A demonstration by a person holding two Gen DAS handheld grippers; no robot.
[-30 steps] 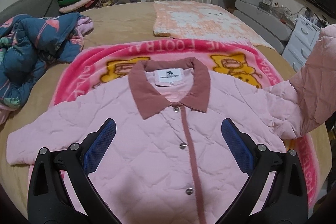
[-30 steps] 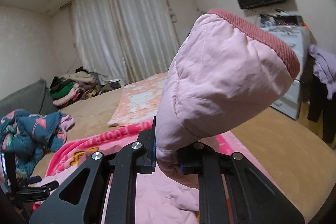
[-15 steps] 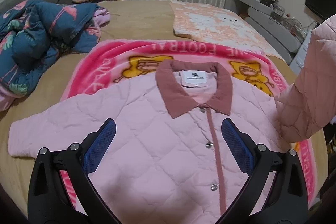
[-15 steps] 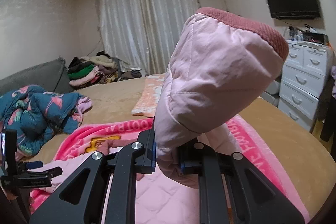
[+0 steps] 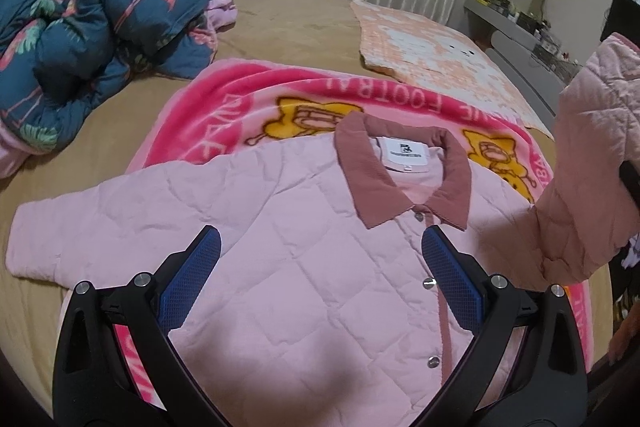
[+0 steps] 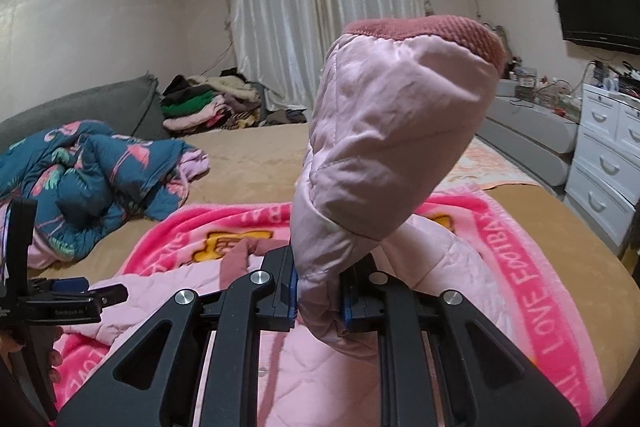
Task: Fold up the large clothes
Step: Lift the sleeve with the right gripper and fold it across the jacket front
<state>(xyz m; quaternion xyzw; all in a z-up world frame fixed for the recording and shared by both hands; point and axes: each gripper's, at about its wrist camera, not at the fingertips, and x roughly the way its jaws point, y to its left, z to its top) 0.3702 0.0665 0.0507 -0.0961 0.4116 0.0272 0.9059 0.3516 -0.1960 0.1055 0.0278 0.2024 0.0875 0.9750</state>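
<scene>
Pink quilted jacket (image 5: 304,227) lies front-up, snapped closed, on the pink cartoon blanket (image 5: 248,107) on the bed (image 5: 280,11), collar (image 5: 400,183) at the far end. Right gripper (image 6: 318,297) is clamped tight on the jacket's right sleeve (image 6: 384,147), which stands lifted with its dark-pink cuff (image 6: 436,31) on top. Left gripper (image 5: 320,267) hangs over the jacket's chest, jaws wide, nothing between them. Left sleeve lies flat, out to the left. Blue flamingo quilt (image 5: 80,39) sits bunched far left.

Tan bed (image 5: 304,23): pink blanket (image 5: 224,107), teal quilt (image 5: 80,39), perhaps a peach towel (image 5: 432,43).
</scene>
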